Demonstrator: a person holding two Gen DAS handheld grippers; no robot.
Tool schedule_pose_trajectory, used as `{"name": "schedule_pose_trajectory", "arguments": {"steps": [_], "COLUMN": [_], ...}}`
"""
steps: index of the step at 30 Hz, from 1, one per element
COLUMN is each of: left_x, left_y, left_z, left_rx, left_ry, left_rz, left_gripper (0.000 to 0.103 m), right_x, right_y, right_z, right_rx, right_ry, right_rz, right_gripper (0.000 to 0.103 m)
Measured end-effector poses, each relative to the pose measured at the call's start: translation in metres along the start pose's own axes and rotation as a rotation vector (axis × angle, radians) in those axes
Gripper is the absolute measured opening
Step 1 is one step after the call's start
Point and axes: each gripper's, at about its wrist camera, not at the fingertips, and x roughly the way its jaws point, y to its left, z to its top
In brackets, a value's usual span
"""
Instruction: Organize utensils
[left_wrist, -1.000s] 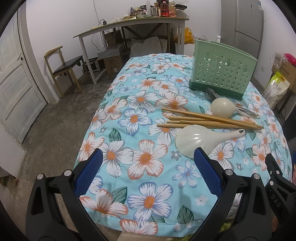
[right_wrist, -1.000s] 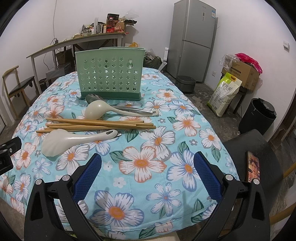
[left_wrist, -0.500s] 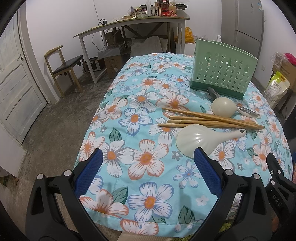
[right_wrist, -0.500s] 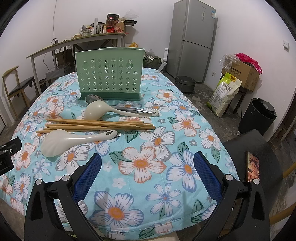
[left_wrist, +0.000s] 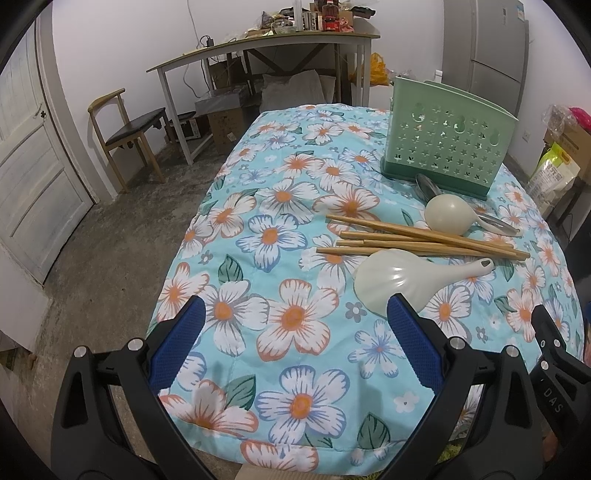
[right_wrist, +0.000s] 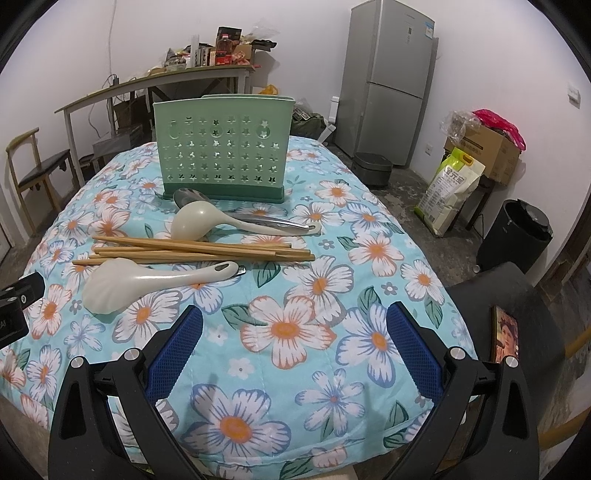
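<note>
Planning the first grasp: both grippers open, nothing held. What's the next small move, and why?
Probably ease the left gripper forward onto the rice paddle. It lies nearest, just beyond the gripper's right finger, on top of the chopsticks, so lifting it first frees them. The holder stands upright behind, and the right gripper is open over bare cloth.

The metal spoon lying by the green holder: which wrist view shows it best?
The right wrist view. There the shiny metal spoon shows its bowl and long handle behind the cream ladle. In the left wrist view the metal spoon is mostly hidden behind the ladle, beside the green perforated plastic holder.
</note>
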Motion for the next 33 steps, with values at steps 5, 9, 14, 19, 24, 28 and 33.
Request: {"name": "schedule_pose_trajectory", "arguments": {"steps": [5, 9, 14, 19, 24, 28, 33], "left_x": [0.004, 0.015, 0.02, 0.031, 0.041, 0.049, 0.057], "left_y": [0.006, 0.005, 0.0, -0.001, 0.004, 0.009, 0.017], "left_z": [-0.004, -0.007, -0.005, -0.006, -0.008, -0.008, -0.008], "left_rx": [0.003, 0.007, 0.013, 0.017, 0.01, 0.004, -0.074], "left_ry": [0.007, 0.015, 0.036, 0.066, 0.067, 0.069, 0.056], "left_rz": [-0.007, -0.007, -0.005, -0.026, -0.104, -0.23, -0.401], "left_gripper": [0.095, 0.095, 0.095, 0.095, 0.095, 0.095, 0.095], "right_x": [0.002, 0.006, 0.012, 0.02, 0.029, 0.042, 0.055], "right_y": [0.002, 0.004, 0.004, 0.007, 0.013, 0.023, 0.033], "right_z": [0.0, 0.0, 0.0, 0.0, -0.002, -0.005, -0.011], "right_rx": [-0.005, -0.012, -0.018, -0.027, -0.047, -0.074, -0.117], "right_ry": [0.004, 0.01, 0.02, 0.038, 0.058, 0.095, 0.122], "right_rz": [0.001, 0.005, 0.008, 0.012, 0.025, 0.057, 0.089], "right_gripper": [0.097, 0.097, 0.097, 0.097, 0.097, 0.097, 0.097]}}
